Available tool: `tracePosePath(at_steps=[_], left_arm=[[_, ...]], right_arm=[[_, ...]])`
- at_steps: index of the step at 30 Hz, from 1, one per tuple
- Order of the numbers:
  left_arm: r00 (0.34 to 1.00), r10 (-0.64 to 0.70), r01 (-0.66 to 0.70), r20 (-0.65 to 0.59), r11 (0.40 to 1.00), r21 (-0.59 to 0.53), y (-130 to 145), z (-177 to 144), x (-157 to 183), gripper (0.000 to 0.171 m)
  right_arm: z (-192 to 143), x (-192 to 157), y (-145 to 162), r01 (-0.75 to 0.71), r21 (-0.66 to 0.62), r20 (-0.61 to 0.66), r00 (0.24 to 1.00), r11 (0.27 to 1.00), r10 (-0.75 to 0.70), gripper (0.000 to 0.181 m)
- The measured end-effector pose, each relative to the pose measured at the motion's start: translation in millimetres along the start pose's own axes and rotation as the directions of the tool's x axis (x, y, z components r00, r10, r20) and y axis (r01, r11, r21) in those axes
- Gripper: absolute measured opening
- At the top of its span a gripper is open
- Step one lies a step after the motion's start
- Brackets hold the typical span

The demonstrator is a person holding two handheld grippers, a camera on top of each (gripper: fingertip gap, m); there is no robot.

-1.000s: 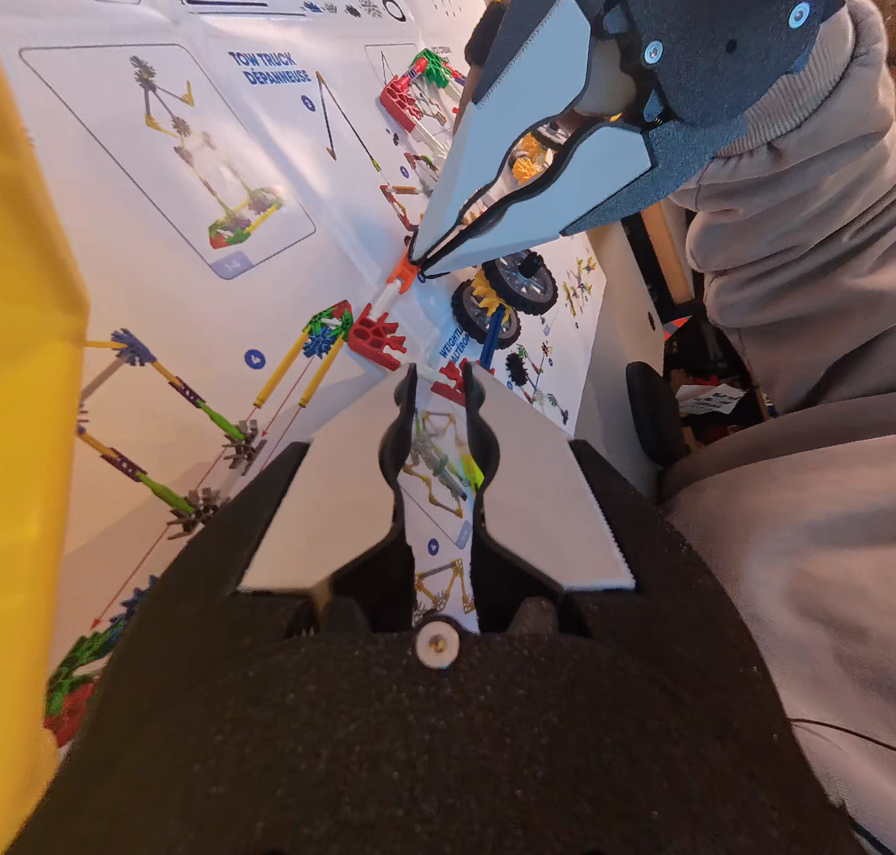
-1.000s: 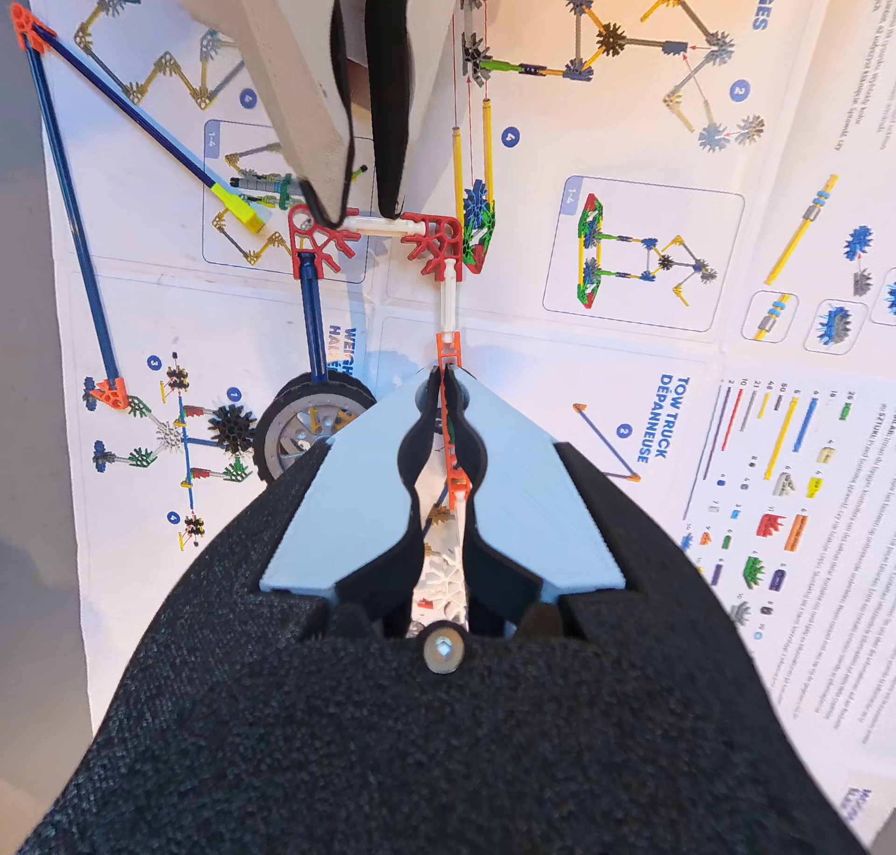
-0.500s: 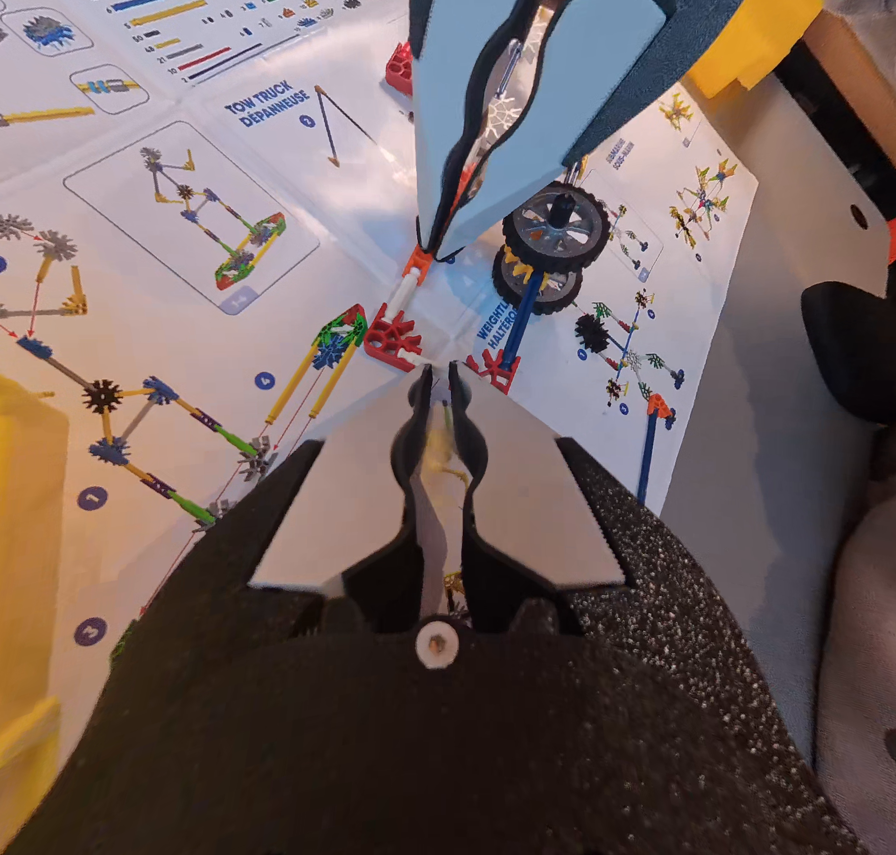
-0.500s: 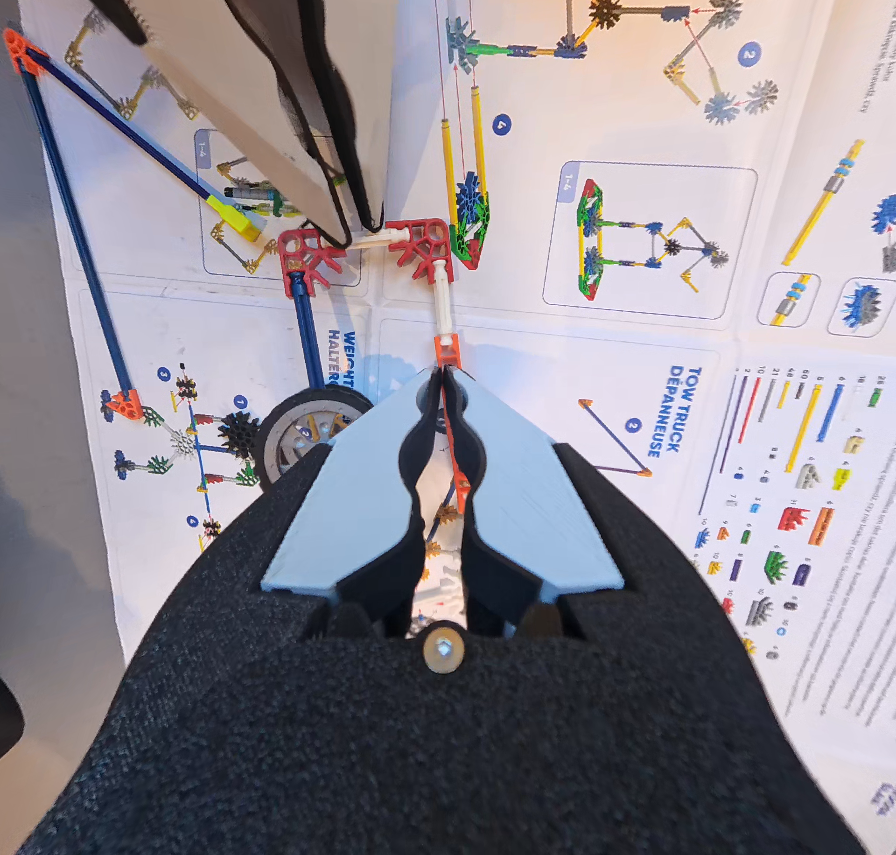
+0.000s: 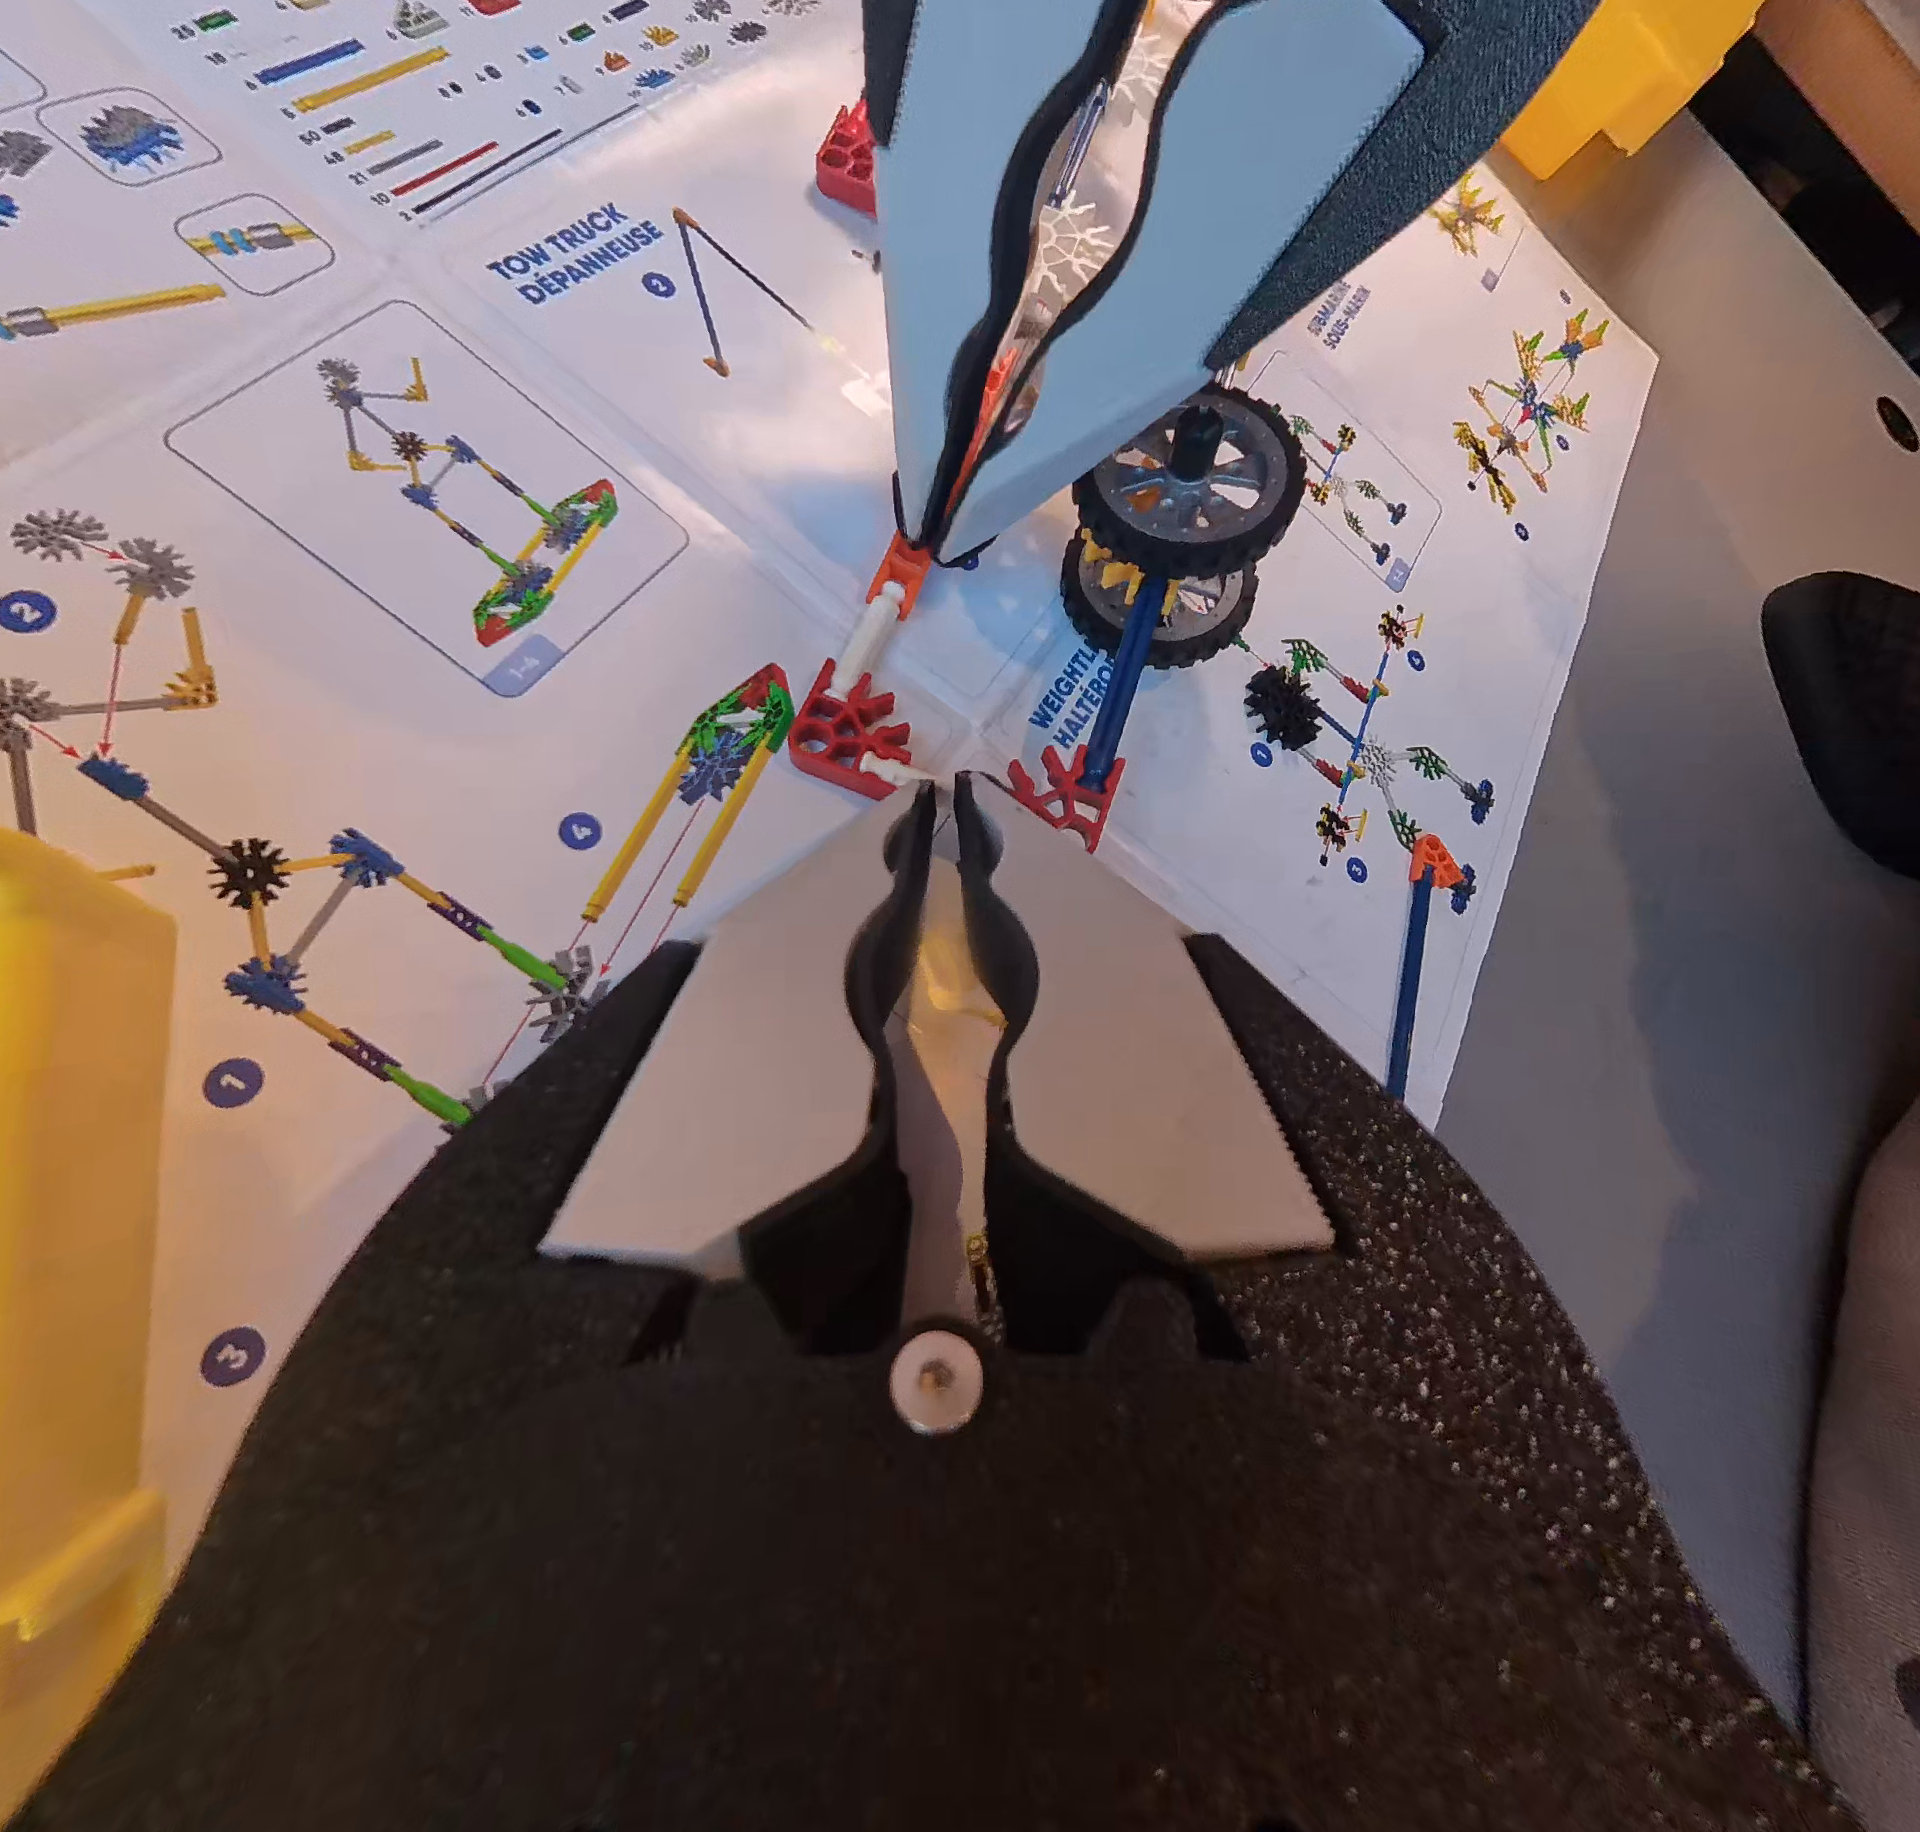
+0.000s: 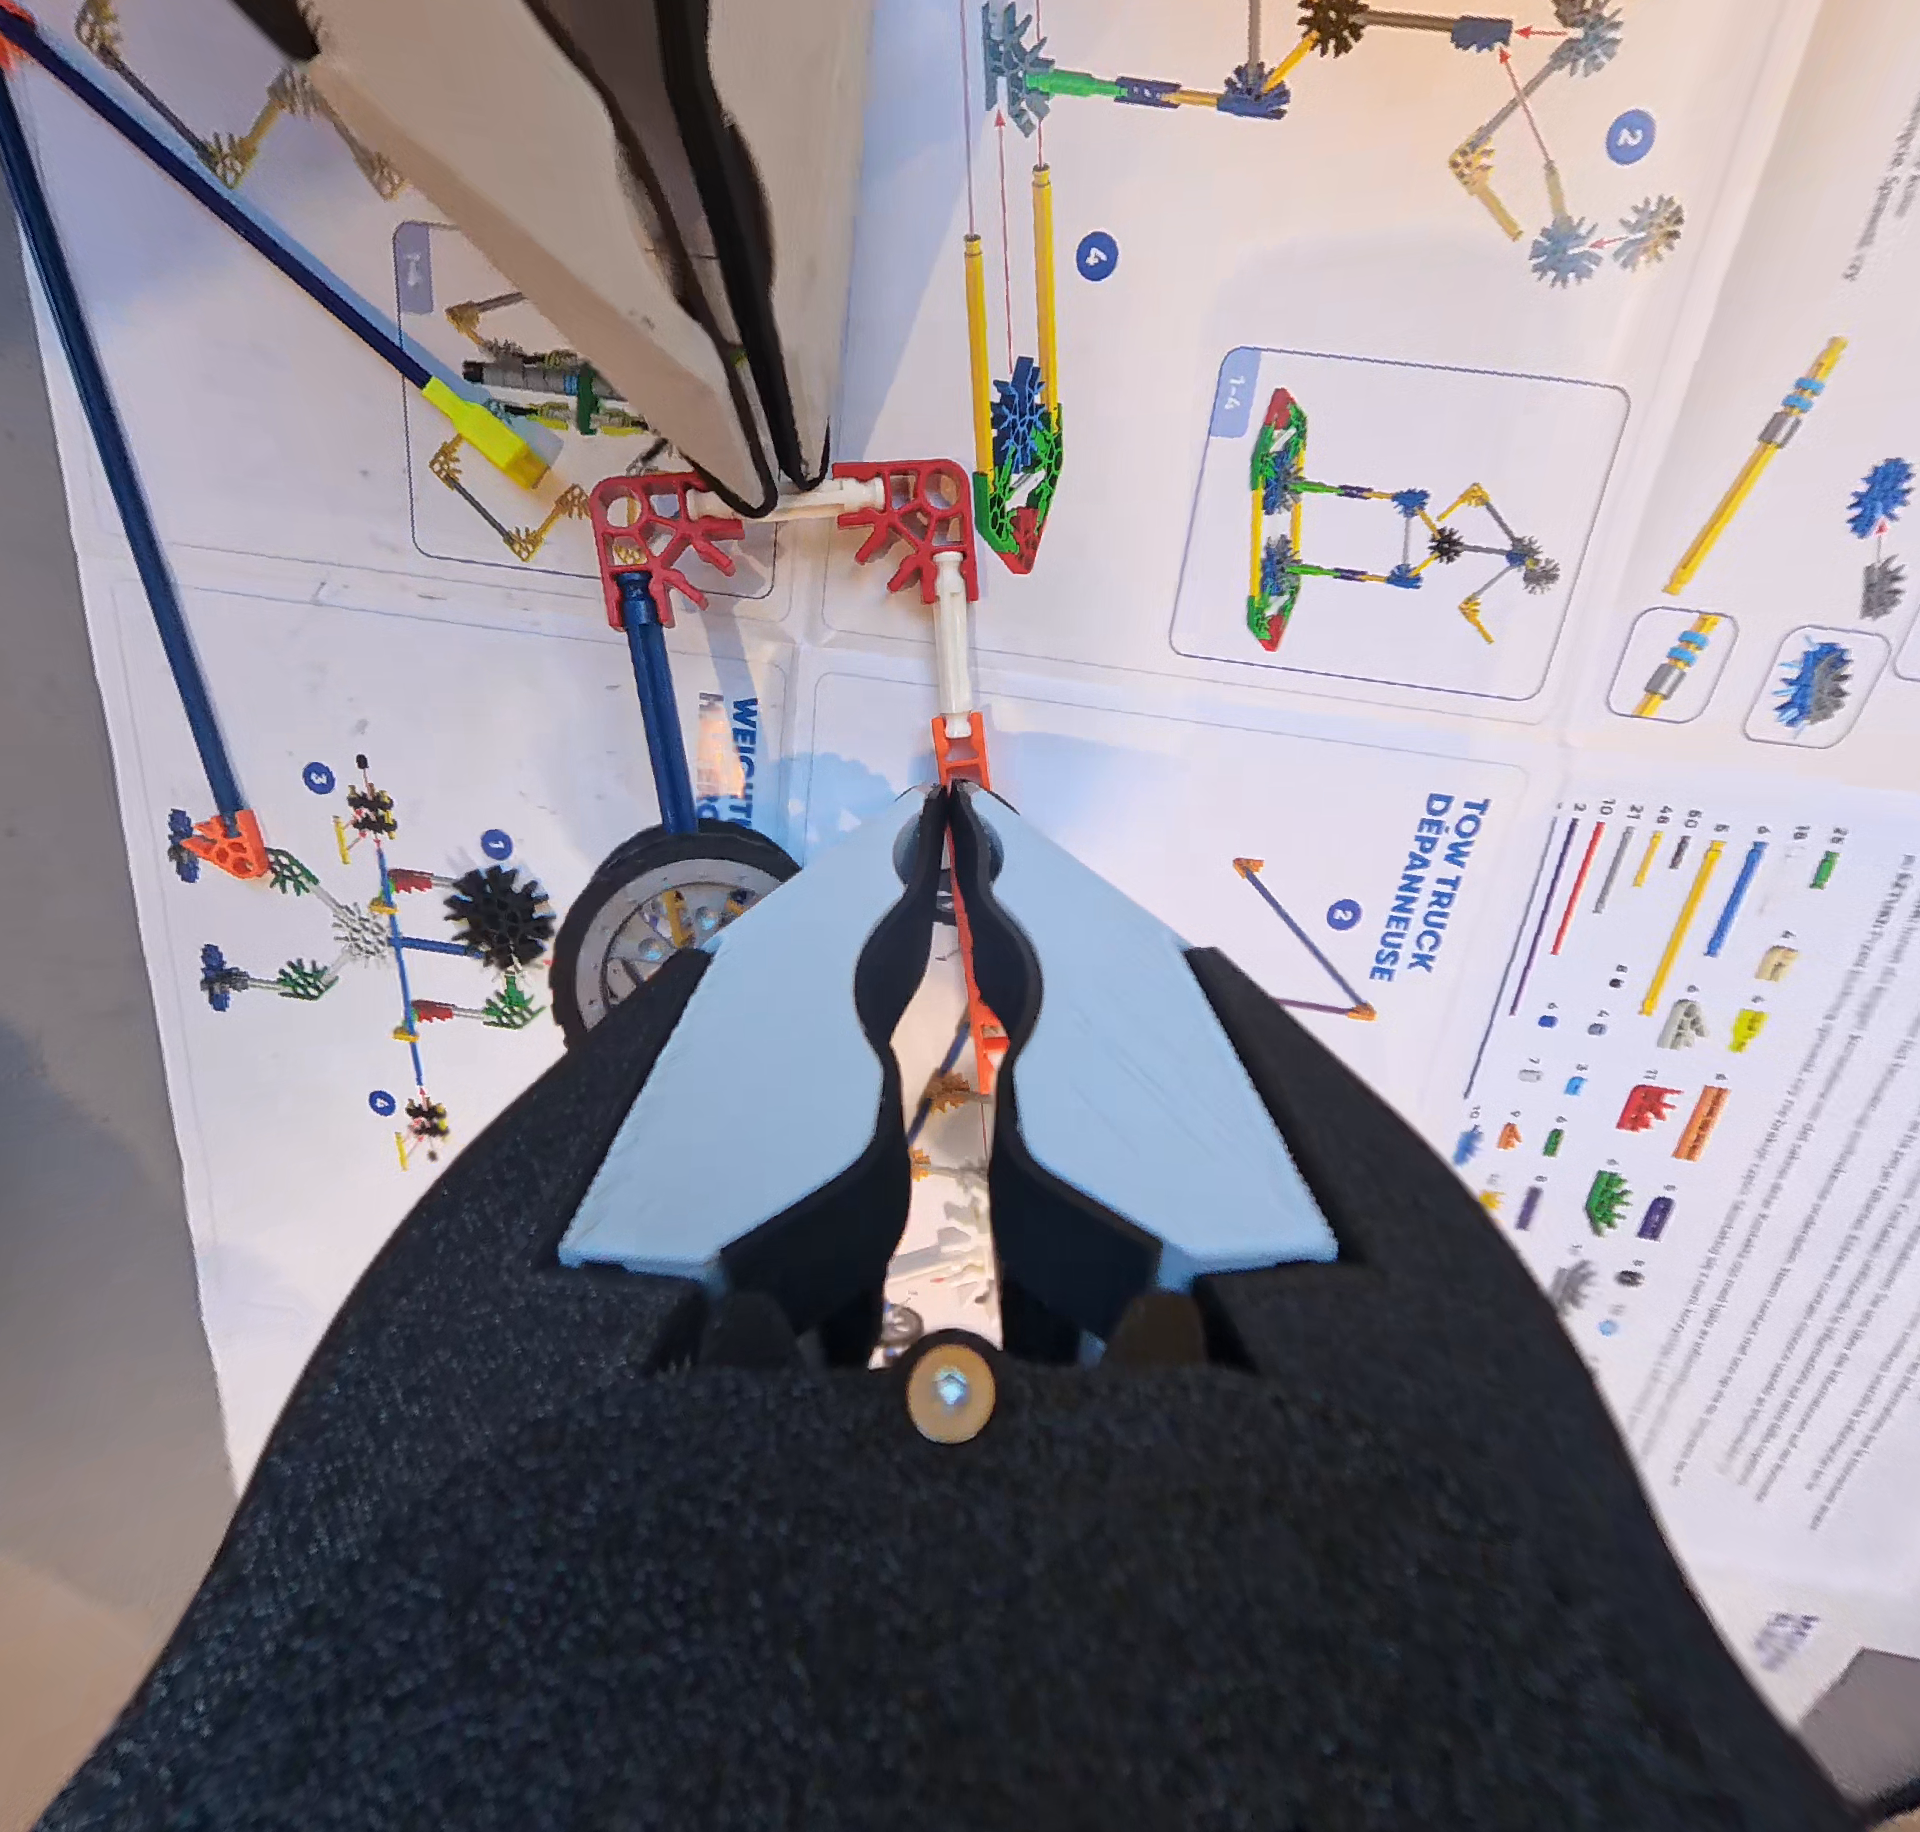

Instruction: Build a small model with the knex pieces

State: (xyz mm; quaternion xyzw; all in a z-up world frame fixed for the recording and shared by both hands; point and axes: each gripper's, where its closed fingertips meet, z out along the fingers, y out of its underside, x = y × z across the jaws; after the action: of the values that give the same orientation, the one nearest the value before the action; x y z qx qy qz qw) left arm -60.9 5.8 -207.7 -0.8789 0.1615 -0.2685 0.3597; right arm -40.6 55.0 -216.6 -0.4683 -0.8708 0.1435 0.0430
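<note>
A small rod-and-connector build lies on a printed instruction sheet. My left gripper is shut on the short white rod that joins two red connectors. It enters the right wrist view from the top. My right gripper is shut on an orange connector, which sits on a second white rod running to the right red connector. In the left wrist view it comes down from above. A blue rod runs from the left red connector to two black wheels.
A long blue rod with an orange connector and a yellow end piece lies at the sheet's edge. A yellow bin stands at the left, a yellow box at the far right. A loose red piece lies behind my right gripper. My right fingertips sit around 6 cm from my left ones.
My left gripper's jaws have narrowed from a wider gap onto the short white rod, and its view has swung. My right gripper has stayed shut on the orange connector.
</note>
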Motion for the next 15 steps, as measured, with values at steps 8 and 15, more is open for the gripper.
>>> tracePosePath(at_steps=[8,15], left_arm=[[1.0,-0.017,0.017,0.007,0.999,0.051,-15.3,-15.2,-9.2,0.014],[0.982,-0.162,0.165,-0.099,0.986,0.021,-14.2,1.0,-7.2,0.026]], right_arm=[[-6.9,4.3,-1.0,0.096,-0.002,-0.041,0.995,0.995,-0.096,0.017],[-9.3,2.9,-9.5,0.106,0.116,-0.054,0.993,0.988,-0.101,0.007]])
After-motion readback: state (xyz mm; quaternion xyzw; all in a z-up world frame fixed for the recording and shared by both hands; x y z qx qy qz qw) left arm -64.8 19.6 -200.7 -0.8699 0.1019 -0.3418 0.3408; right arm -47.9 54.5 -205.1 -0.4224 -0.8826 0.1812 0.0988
